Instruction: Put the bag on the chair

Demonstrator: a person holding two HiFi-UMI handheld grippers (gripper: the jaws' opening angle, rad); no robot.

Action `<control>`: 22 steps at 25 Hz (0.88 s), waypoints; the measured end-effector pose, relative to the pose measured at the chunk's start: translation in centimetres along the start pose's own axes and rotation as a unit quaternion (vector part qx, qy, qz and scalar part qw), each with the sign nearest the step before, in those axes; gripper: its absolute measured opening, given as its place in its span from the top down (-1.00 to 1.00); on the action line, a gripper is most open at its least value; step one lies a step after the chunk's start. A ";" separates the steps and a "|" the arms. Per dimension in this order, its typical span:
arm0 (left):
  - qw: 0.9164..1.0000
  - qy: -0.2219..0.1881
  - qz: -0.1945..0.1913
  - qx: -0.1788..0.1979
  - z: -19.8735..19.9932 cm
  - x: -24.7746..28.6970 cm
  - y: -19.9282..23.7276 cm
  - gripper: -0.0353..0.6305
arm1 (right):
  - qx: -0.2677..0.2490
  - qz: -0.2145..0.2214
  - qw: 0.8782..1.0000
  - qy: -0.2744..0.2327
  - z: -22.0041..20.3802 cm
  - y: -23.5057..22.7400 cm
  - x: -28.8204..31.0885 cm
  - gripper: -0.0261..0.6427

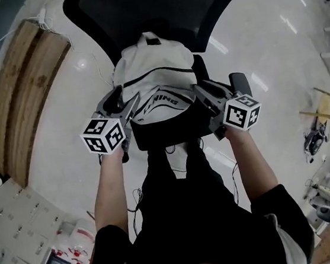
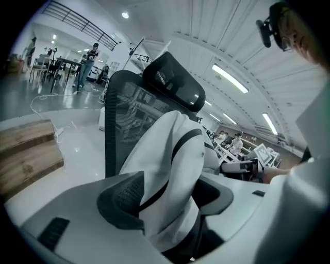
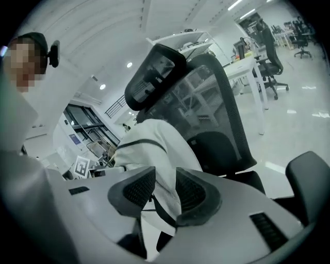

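Observation:
A white backpack with black trim [image 1: 154, 70] stands upright on the seat [image 1: 165, 135] of a black mesh office chair, leaning on its backrest [image 1: 155, 7]. My left gripper [image 1: 123, 103] is at the bag's lower left side, my right gripper [image 1: 207, 90] at its lower right. In the left gripper view the jaws [image 2: 170, 193] stand wide apart around a fold of the bag [image 2: 175, 149], with a dark gap at the right pad. In the right gripper view the jaws [image 3: 165, 191] are apart, with bag fabric [image 3: 149, 144] loose between the pads.
The chair's right armrest [image 1: 239, 80] is just beyond my right gripper. Wooden planks [image 1: 23, 98] lie on the floor at the left, cardboard boxes [image 1: 11, 237] at the lower left. A desk with other chairs [image 3: 258, 62] stands farther right. People [image 2: 90, 56] are far off.

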State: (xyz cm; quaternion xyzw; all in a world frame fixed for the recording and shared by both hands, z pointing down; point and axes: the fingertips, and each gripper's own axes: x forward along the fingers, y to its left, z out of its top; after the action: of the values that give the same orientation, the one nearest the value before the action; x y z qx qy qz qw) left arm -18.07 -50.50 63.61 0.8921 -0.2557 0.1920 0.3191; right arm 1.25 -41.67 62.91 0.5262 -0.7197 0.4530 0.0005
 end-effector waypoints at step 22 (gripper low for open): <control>0.990 0.061 0.109 0.068 -8.5 -10.9 -6.3 0.00 | -0.042 0.107 0.993 -0.027 -1.2 10.3 -11.0 0.52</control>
State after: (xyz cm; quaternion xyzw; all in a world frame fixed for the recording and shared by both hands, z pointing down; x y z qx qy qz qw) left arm -24.62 -37.02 61.29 0.8655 -0.3175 0.2962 0.2498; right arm -2.20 -32.25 51.65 0.4573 -0.7903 0.4053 -0.0452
